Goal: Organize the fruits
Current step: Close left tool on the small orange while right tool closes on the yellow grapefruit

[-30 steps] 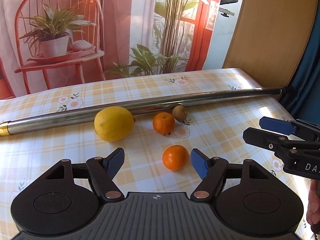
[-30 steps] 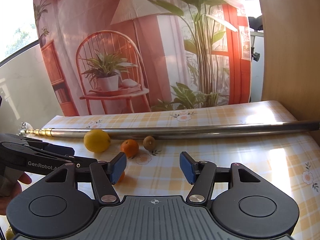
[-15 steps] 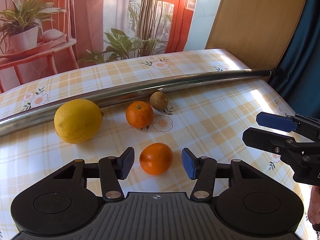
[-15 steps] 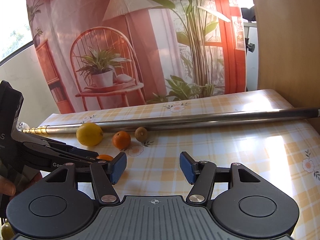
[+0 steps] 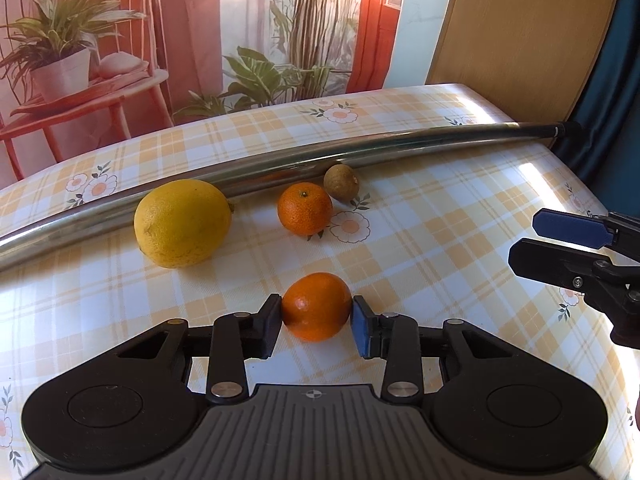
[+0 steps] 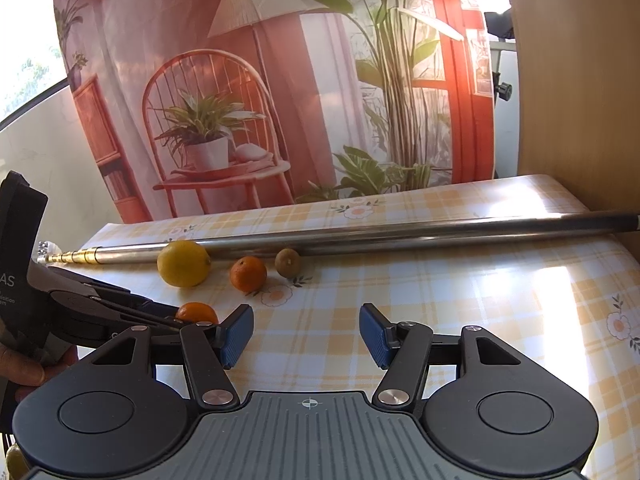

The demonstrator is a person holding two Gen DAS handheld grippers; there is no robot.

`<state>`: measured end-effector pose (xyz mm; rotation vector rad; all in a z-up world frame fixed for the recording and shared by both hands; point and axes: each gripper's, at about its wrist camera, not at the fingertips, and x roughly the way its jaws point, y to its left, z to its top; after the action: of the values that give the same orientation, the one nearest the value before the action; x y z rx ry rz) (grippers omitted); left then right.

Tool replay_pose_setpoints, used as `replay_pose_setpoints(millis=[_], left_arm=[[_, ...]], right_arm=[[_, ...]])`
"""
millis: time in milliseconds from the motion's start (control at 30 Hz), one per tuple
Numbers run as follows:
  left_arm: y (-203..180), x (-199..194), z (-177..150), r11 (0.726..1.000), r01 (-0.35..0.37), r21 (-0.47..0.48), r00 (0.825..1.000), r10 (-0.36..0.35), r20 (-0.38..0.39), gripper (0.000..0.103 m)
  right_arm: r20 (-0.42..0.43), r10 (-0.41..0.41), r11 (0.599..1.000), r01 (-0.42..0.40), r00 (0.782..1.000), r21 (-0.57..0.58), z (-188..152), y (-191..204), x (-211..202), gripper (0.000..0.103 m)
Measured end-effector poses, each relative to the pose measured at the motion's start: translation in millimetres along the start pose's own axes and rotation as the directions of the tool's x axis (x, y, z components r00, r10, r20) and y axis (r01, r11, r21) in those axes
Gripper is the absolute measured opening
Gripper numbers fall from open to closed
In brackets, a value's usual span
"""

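The left claw (image 5: 317,322) has closed in the last half second — its pads, which stood wide on either side of the small round orange tangerine (image 5: 317,306), now press against both flanks of the fruit. The tangerine rests on the yellow-checked floral surface (image 5: 432,248), near the claw's body and apart from the row behind: a large yellow lemon (image 5: 183,228), a second orange tangerine (image 5: 305,208) and a small brown kiwi (image 5: 341,182), lined along a long silver metal pole (image 5: 280,166). The right claw (image 6: 306,338) hangs wide and empty over bare cloth. The grip looks made, so lifting the fruit toward the row seems the likely next move.
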<state>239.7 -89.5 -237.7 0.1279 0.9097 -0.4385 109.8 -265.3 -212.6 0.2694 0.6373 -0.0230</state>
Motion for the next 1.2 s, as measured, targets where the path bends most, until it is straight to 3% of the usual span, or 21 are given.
replay_pose_setpoints(millis=[233,367,767,1000,1200], left_arm=[[14.1,-37.5,-16.9,0.999,-0.024,-0.046,0.997,0.028,0.076,0.039],[33.9,-61.4,-30.9,0.992,-0.054,-0.117,0.992,0.067,0.11,0.039],[93.1,-131.6,-73.6,0.947,-0.145,-0.285,0.96,0.205,0.193,0.039],[116.9,-148.2,-87.2,0.922,-0.163,-0.352,0.942,0.251,0.221,0.039],[116.6,-148.5,-97.0,0.922,-0.146,-0.358,0.941,0.241,0.237,0.039]], right_arm=[[-0.011,0.021,0.999,-0.021,1.0,-0.037,6.2,17.2,2.2,0.056],[0.01,0.05,0.995,-0.049,0.999,-0.085,14.2,34.4,5.3,0.056],[-0.002,0.193,0.956,-0.189,0.981,-0.223,39.2,100.7,57.0,0.055],[-0.073,0.183,0.917,-0.197,0.98,-0.348,39.8,145.5,93.2,0.056],[-0.089,0.136,0.934,-0.158,0.987,-0.322,43.5,150.8,112.8,0.056]])
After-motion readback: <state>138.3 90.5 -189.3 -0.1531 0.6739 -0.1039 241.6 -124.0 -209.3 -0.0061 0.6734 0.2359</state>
